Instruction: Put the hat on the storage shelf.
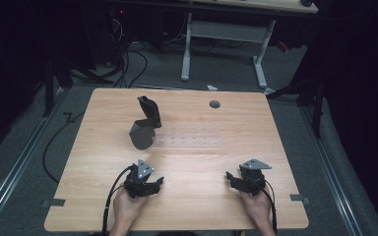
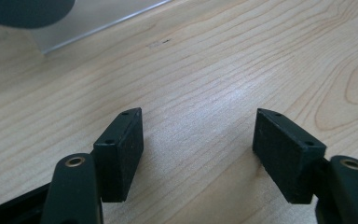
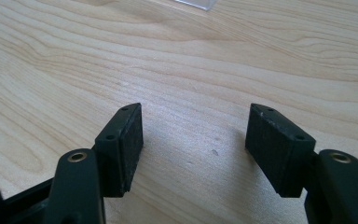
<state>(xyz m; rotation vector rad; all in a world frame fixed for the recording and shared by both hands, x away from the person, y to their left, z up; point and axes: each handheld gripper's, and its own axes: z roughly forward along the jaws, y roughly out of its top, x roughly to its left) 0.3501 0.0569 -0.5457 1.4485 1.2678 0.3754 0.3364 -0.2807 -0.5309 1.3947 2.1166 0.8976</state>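
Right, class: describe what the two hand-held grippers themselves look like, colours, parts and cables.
Both the left gripper and the right gripper are black, each topped by a grey three-cornered plate. A black cable trails from each. Their flat rectangular pads carry small screw holes, with brass-coloured rivets behind. Forearms are bare.

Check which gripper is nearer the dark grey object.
Left. The left gripper sits just below the dark grey object; the right gripper is far off to its lower right.

Grey carpet floor; white-legged desk behind; dark surroundings; cables trailing.
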